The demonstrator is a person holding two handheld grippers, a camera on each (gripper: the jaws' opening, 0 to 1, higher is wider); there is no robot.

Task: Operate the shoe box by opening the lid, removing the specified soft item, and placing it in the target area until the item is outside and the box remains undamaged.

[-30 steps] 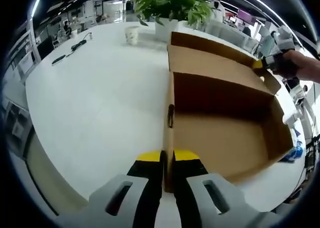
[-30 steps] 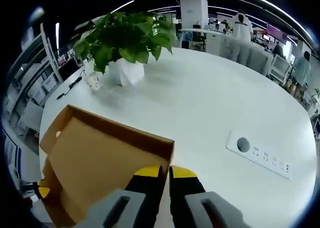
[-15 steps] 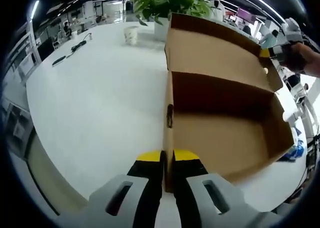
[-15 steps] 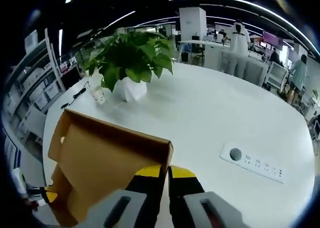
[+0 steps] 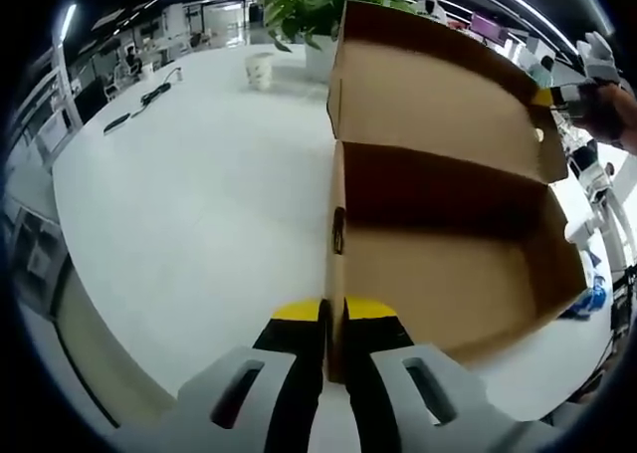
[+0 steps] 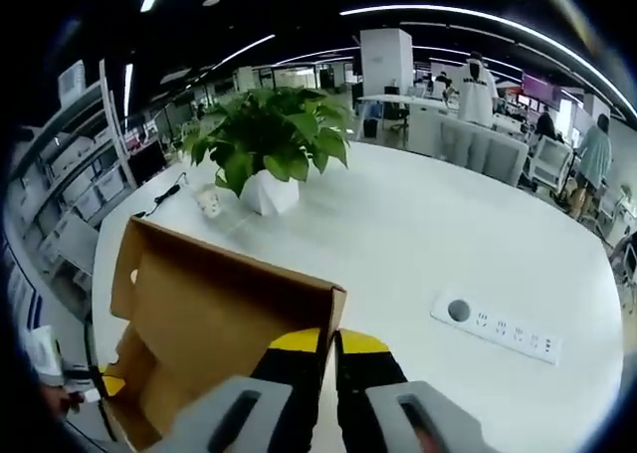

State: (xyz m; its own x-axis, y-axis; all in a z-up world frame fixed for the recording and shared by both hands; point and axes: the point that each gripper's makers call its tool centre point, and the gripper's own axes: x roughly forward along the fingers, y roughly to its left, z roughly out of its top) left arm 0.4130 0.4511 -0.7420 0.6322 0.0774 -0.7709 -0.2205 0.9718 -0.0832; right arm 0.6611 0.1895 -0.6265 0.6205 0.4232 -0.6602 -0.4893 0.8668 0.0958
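The left gripper [image 5: 332, 309] was clenched on the near side wall of the shoe box [image 5: 448, 274], which lay open ahead of its jaws — thin, light cardboard, judged easily creased. The right gripper [image 6: 328, 339] pinched the raised lid [image 6: 214, 309] at its front edge — best held near the corner fold, lightly.
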